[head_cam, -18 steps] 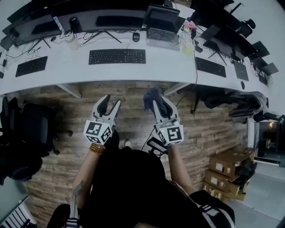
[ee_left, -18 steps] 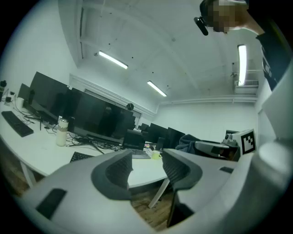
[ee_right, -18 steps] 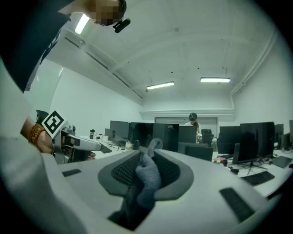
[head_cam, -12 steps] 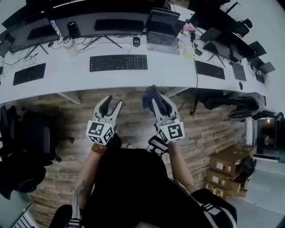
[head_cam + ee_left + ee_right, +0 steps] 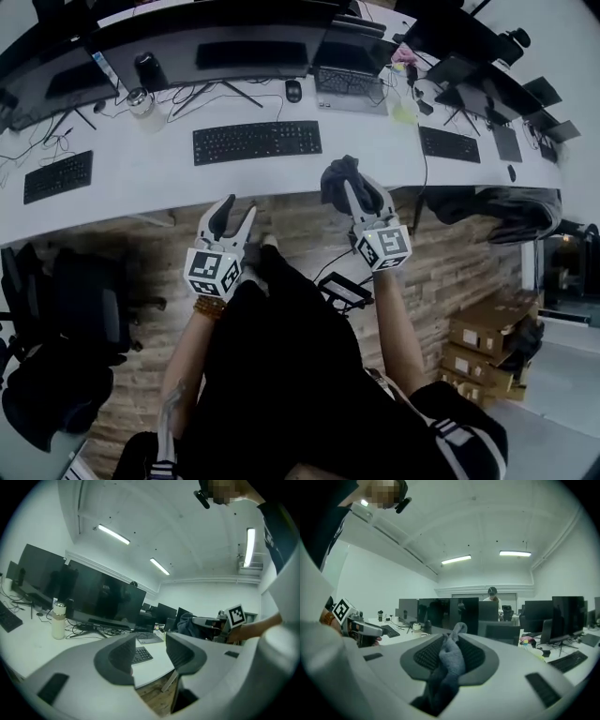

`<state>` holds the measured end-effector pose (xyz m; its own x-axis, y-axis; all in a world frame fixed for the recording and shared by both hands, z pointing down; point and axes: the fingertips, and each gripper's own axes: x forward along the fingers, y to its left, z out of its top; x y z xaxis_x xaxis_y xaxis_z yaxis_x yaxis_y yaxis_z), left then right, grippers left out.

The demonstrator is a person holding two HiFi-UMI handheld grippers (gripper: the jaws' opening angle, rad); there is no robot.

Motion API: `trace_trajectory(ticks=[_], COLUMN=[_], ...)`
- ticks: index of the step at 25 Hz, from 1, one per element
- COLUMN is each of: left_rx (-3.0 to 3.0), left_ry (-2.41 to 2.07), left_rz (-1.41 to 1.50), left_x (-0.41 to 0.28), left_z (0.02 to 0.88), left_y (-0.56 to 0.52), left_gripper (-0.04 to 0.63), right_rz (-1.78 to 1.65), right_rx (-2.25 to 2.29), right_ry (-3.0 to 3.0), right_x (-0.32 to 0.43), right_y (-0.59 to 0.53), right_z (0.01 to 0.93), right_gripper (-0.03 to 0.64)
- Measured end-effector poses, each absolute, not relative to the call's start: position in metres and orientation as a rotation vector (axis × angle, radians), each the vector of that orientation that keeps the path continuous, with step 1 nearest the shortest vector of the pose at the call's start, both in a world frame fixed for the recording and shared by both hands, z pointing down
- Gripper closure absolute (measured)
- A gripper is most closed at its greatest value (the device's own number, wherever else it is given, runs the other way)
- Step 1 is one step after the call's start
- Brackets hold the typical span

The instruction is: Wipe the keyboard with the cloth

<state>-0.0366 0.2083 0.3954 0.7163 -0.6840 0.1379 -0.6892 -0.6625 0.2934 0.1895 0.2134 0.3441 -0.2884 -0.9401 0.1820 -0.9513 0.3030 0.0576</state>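
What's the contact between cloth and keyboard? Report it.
Apart. Head view: the cloth sits pinched in the right tongs at the desk edge; the keyboard lies further in, with bare desk between them.

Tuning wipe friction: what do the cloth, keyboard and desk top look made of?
Cloth: soft grey knit or fleece, matte; it bunches and folds limply where the right gripper pinches it.
Keyboard: black, probably matte plastic; separate keys, no glare.
Desk top: smooth white, likely laminate; flat even surface, core not visible.
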Motion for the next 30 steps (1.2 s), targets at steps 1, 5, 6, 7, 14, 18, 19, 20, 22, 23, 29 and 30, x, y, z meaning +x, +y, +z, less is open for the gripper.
trace_trajectory(ticks=[1, 5, 6, 7, 14, 18, 19, 20, 22, 23, 29, 30], left_rx=[2.596, 2.569, 2.567, 2.568, 2.615, 2.648, 2.662, 2.674, 2.682, 2.675, 2.541, 2.519], left_ry=[-1.085, -1.121, -1.126, -1.13, -1.13, -1.117, -1.12, -1.125, -1.137, -1.148, -1.216, -1.224], left_rz=[0.037, 0.088, 0.104, 0.128, 0.343, 0.465, 0.499, 0.529, 0.576, 0.593, 0.636, 0.641], left_x=[-0.04, -0.048, -0.048, -0.048, -0.036, -0.028, -0.026, -0.025, -0.025, -0.027, -0.054, -0.06], left_z=[0.399, 0.415, 0.419, 0.422, 0.444, 0.454, 0.456, 0.459, 0.467, 0.472, 0.509, 0.516], left_y=[0.2, 0.162, 0.154, 0.147, 0.089, 0.059, 0.054, 0.05, 0.045, 0.041, 0.03, 0.027], left_gripper=[0.39, 0.39, 0.39, 0.39, 0.388, 0.388, 0.39, 0.39, 0.39, 0.388, 0.388, 0.388], right_rz=[0.098, 0.138, 0.152, 0.172, 0.325, 0.393, 0.406, 0.418, 0.44, 0.445, 0.471, 0.476], right_rx=[1.752, 1.766, 1.768, 1.767, 1.719, 1.67, 1.657, 1.641, 1.606, 1.593, 1.572, 1.586], right_ry=[-2.372, -2.335, -2.328, -2.321, -2.272, -2.246, -2.239, -2.235, -2.226, -2.22, -2.134, -2.113], right_x=[0.195, 0.217, 0.223, 0.227, 0.254, 0.263, 0.264, 0.266, 0.268, 0.268, 0.277, 0.28], right_y=[0.203, 0.158, 0.146, 0.135, 0.059, 0.018, 0.009, 0.001, -0.013, -0.021, -0.049, -0.054], right_z=[0.349, 0.376, 0.383, 0.392, 0.464, 0.508, 0.517, 0.527, 0.545, 0.553, 0.588, 0.593], right_gripper=[0.529, 0.528, 0.528, 0.528, 0.528, 0.528, 0.528, 0.528, 0.528, 0.528, 0.518, 0.514])
